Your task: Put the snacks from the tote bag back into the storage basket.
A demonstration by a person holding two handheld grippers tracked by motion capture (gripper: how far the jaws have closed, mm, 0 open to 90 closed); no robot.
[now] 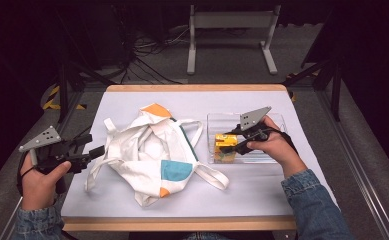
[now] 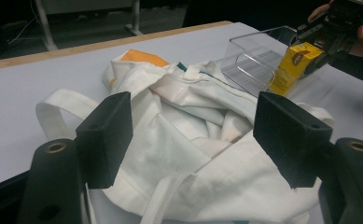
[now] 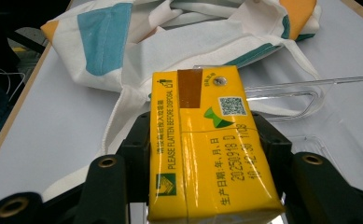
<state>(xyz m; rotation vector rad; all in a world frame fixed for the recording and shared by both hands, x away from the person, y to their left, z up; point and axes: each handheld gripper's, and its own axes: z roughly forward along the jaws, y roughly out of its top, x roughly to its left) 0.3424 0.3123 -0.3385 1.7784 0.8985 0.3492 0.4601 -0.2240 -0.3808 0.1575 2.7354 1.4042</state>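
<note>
Right gripper (image 1: 230, 141) pinches yellow carton (image 3: 209, 149) between its jaws, over the clear tray (image 1: 274, 120), right of the bag (image 1: 152, 150). Left gripper (image 1: 96, 152) spread, at bag's left edge.

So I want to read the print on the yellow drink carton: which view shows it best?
The right gripper view: the yellow drink carton sits close up between the right claw, date print and QR code legible. The high view shows it small inside the clear tray; the left gripper view shows it far off, partly hidden.
</note>
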